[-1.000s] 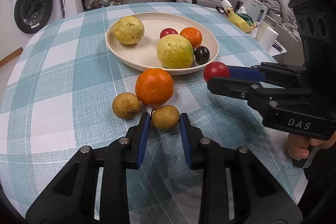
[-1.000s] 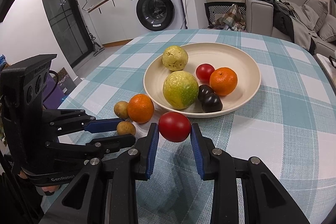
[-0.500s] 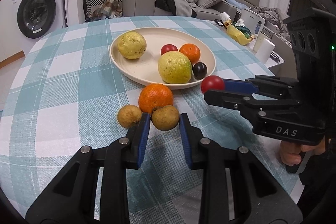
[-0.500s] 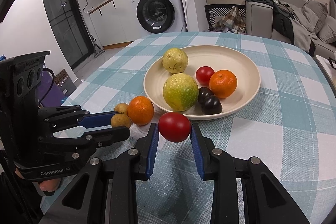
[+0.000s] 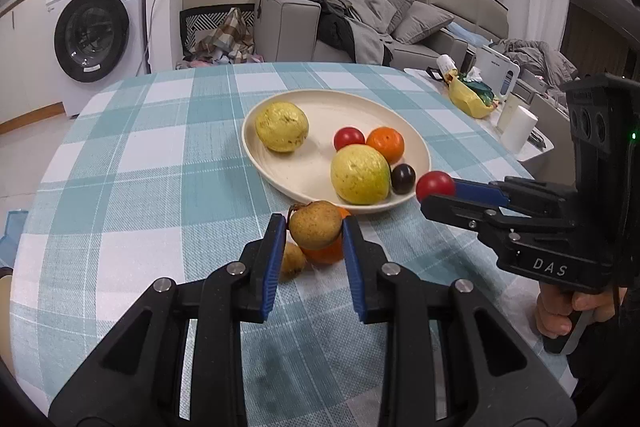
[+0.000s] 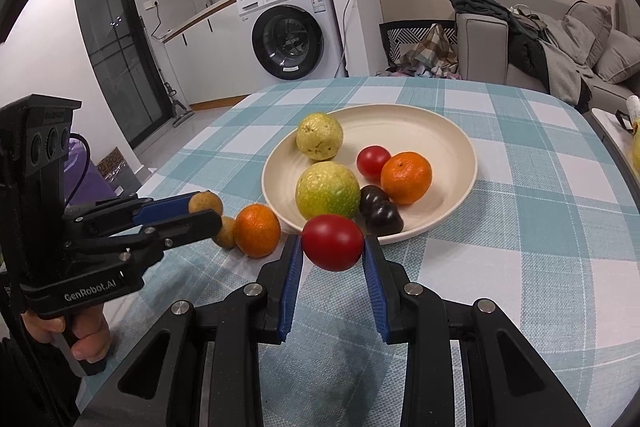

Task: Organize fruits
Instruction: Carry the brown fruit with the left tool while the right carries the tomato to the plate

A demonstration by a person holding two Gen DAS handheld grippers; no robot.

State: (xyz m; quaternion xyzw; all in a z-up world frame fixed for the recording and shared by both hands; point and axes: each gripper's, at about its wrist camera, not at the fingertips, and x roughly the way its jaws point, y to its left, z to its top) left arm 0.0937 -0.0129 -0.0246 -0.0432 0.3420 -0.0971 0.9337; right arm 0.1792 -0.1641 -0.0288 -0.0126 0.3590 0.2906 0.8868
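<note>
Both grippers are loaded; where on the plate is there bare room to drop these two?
Free: the plate's far half behind the small tomato and orange, plus the strip between the two yellow-green fruits. Crowded: the near rim around the dark plums.

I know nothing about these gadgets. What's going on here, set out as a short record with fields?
Left gripper: shut on a small brown fruit, held above the table
Right gripper: shut on a red tomato
Plate: two yellow-green fruits, a tomato, an orange, dark plums
On the tablecloth: an orange and another small brown fruit, beside the plate
</note>
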